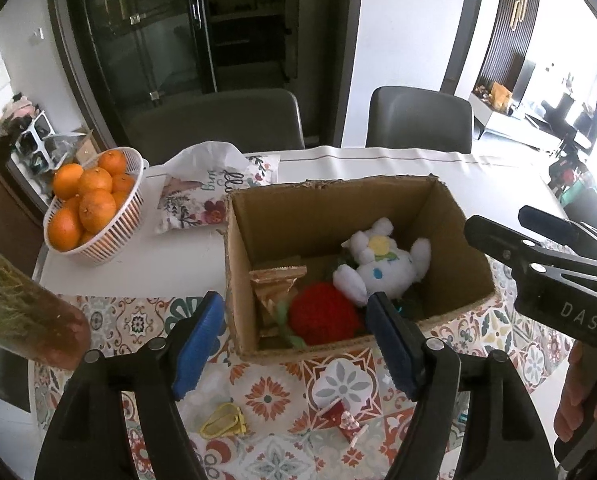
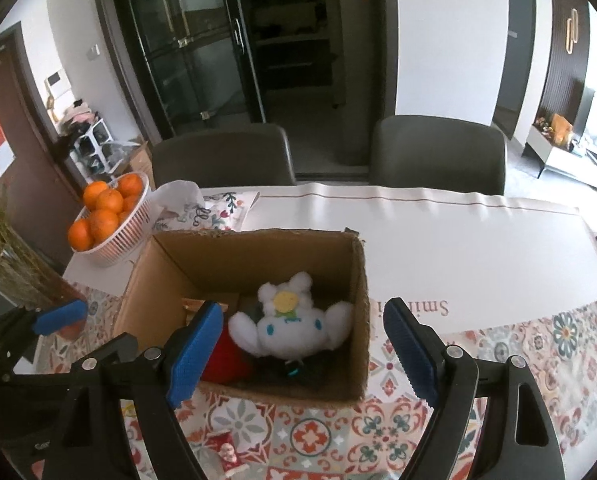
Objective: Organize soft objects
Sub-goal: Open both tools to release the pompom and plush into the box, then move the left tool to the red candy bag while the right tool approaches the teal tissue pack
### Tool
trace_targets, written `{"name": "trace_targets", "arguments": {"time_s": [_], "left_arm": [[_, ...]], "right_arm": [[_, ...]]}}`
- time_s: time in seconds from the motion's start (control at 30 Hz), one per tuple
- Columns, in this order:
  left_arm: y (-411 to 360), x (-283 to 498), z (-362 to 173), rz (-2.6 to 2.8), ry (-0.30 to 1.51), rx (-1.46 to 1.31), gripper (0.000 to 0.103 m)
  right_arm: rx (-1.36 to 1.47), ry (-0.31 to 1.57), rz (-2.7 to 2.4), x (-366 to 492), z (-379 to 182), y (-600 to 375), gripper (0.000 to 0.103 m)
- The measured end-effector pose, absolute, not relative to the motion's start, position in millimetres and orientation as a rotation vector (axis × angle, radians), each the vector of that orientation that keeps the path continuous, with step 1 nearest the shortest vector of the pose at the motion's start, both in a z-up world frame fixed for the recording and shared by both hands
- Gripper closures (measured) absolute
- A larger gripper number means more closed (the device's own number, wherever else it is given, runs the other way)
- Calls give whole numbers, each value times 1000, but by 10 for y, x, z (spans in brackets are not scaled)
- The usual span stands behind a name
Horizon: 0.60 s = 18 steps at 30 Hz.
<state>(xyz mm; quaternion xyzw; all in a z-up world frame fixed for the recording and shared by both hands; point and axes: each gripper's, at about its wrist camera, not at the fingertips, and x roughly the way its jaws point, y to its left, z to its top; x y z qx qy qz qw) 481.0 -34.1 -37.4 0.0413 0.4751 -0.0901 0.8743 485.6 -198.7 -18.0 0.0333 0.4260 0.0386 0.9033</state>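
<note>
**Left wrist view: both grippers hanging open over a filled box**

Left wrist view is showing the left gripper hovering with its blue pads spread wide and nothing between them, just in front of the cardboard box, which serves as the landmark here. Inside the box a white plush toy is lying toward the far right side, with a red knitted toy resting against the near wall beside it and a gold wrapper leaning to the left of that. In front of the box, on the patterned tablecloth, a yellow clip and a small red packet are lying apart from it. Left of the box a white basket is holding oranges, and a floral pouch is lying behind the box's left corner. The right gripper is likewise standing wide open and empty, hanging in front of the box's near wall.
</note>
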Motion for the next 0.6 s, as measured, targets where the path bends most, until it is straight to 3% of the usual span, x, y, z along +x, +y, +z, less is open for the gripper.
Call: {"name": "trace_targets", "arguments": {"time_s": [0.6], "left_arm": [[-484, 4202, -273, -172, 995, 69, 27]], "right_arm": [[138, 845, -72, 4017, -81, -2293, 19]]}}
